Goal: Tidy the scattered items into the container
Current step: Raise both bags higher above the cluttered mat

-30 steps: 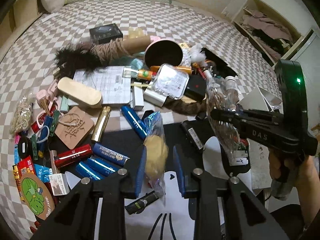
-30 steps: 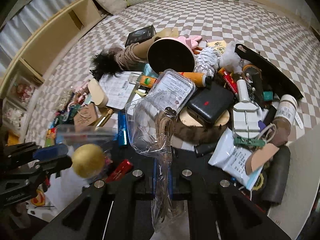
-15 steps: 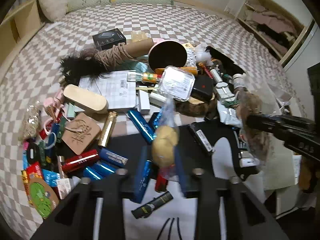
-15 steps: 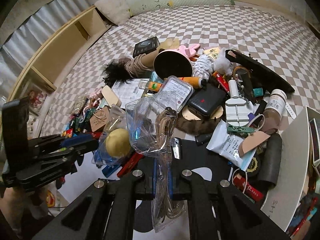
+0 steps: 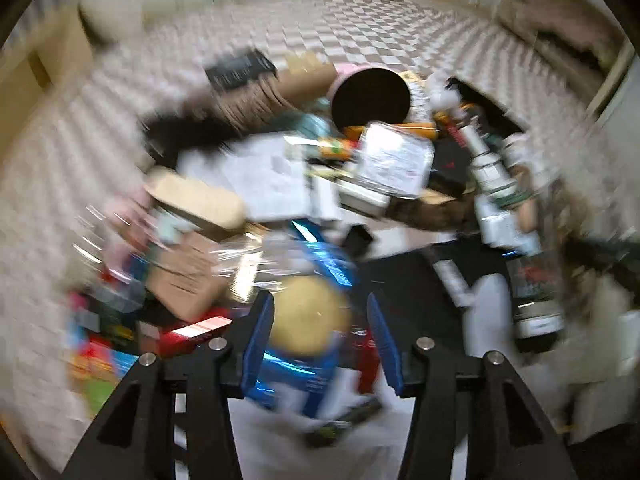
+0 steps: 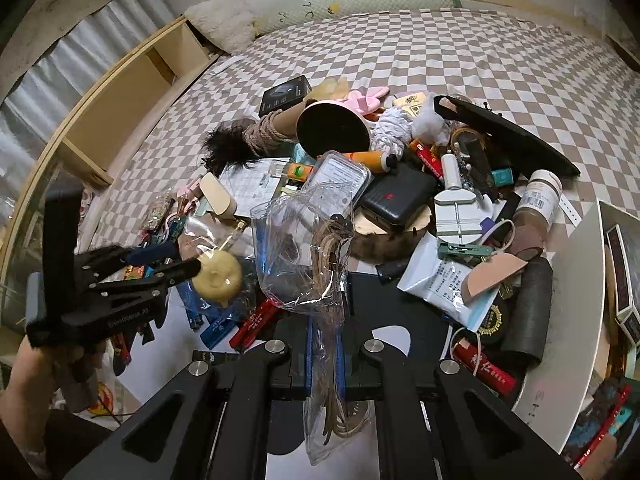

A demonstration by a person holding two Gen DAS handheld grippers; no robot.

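My right gripper (image 6: 323, 344) is shut on a clear plastic bag (image 6: 304, 240) with a coiled tan cord inside, held up over the pile. My left gripper (image 5: 318, 340) is open; a yellow ball in a clear bag (image 5: 308, 314) sits between its blue pads, and the view is blurred. In the right wrist view the left gripper (image 6: 176, 264) is at the left with the yellow ball (image 6: 218, 276) at its fingertips. A white container (image 6: 560, 320) holding boxes stands at the right edge.
A heap of items lies on the checkered bed: a pink round tin (image 6: 332, 128), a black pouch (image 6: 396, 200), a white packet (image 6: 444, 284), blue and red tubes (image 6: 256, 320), a dark roll (image 6: 524, 312). A wooden shelf (image 6: 120, 92) stands at the left.
My left gripper has opened around the bagged yellow ball and is moving fast, blurring its view. My right gripper has risen and pulled back with the cord bag.
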